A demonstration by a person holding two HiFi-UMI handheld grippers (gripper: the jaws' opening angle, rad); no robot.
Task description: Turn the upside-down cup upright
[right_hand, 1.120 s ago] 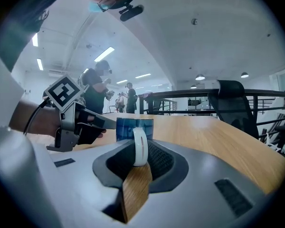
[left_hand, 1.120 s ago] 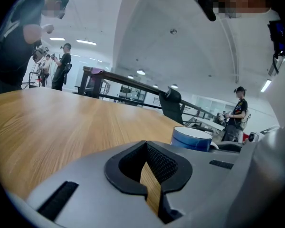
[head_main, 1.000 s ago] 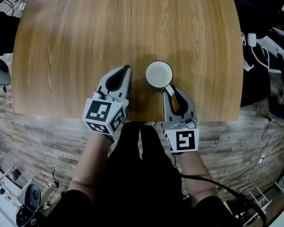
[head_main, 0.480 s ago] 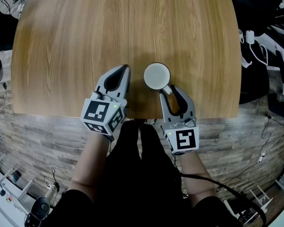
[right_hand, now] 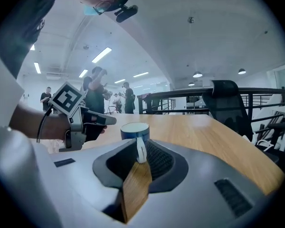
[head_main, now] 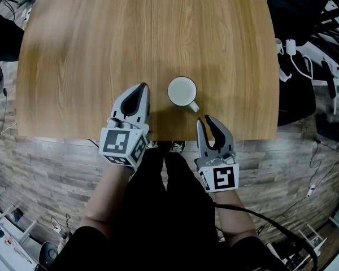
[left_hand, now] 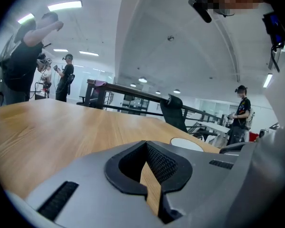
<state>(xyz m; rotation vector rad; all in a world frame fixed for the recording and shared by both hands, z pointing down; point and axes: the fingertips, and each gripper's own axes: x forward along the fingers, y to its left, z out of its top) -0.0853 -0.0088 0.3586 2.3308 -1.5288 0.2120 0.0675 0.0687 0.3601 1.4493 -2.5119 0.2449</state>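
A blue cup (head_main: pixel 182 91) with a white handle (head_main: pixel 193 106) stands on the wooden table (head_main: pixel 101 38), near its front edge. Its top face shows white; I cannot tell whether that is the mouth or the base. My right gripper (head_main: pixel 207 119) is just behind the handle, apart from it. Its jaws are closing with nothing between them. In the right gripper view the cup (right_hand: pixel 134 131) stands a short way beyond the jaws of the right gripper (right_hand: pixel 133 184). My left gripper (head_main: pixel 142 87) is shut and empty, to the left of the cup. The left gripper view shows only the cup's white top (left_hand: pixel 186 144).
The table's front edge (head_main: pixel 158 139) runs just under both grippers. A stone-tiled floor and cables lie below and to the right. An office chair (right_hand: pixel 225 101) stands beyond the table. People stand in the background of both gripper views.
The right gripper let go of the cup's handle and drew back toward the table's front edge. The cup stayed standing on the table. The left gripper barely shifted.
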